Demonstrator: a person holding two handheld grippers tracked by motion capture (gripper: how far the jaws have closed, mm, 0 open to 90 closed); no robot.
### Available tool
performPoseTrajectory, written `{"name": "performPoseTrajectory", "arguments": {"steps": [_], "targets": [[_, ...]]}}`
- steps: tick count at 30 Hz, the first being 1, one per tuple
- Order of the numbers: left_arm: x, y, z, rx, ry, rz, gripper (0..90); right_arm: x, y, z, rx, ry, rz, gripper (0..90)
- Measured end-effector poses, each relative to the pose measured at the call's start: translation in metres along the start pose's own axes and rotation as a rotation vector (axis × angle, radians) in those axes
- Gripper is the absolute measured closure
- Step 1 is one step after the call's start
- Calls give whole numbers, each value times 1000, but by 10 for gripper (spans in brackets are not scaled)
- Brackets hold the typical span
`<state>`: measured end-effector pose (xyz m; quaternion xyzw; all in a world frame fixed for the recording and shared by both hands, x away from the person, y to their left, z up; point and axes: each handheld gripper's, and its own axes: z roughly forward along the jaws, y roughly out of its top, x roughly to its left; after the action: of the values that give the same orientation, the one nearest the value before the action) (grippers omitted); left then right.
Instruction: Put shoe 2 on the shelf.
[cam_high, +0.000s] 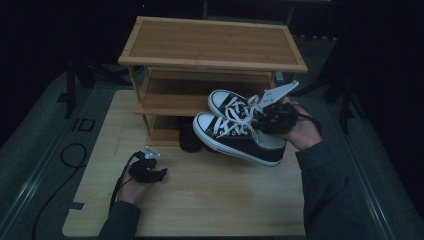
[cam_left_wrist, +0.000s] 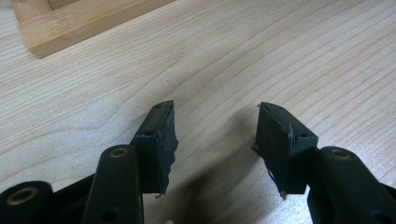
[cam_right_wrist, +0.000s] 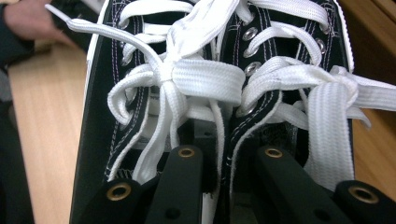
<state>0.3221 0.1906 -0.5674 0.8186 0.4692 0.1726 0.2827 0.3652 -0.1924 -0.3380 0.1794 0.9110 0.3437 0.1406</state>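
I'm seeing the left gripper (cam_high: 150, 169) sitting low in the left hand (cam_high: 131, 187), forearm coming in from the bottom edge, jaws standing apart with nothing between them. The right gripper (cam_high: 274, 119) is riding higher in the right hand (cam_high: 303, 131), arm bent, jaws clamping tight.

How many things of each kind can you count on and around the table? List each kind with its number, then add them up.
Black-and-white sneakers: 2, both held up by the right gripper
Dark objects under the rack: 1, too dim to identify
Wooden shoe rack: 1
Grippers: 2, the left gripper resting on the table
Table: 1
Total: 7
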Motion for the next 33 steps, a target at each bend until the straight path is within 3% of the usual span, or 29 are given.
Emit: {"name": "performPoseTrajectory", "arguments": {"steps": [15, 23, 33], "targets": [[1, 0, 0, 1, -8, -3, 481, -31, 16, 22, -30, -88, 107, 850], [1, 0, 0, 2, -8, -3, 481, -38, 25, 35, -36, -122, 142, 849], [1, 0, 0, 1, -7, -2, 481, -38, 32, 47, -49, -180, 146, 847]]}}
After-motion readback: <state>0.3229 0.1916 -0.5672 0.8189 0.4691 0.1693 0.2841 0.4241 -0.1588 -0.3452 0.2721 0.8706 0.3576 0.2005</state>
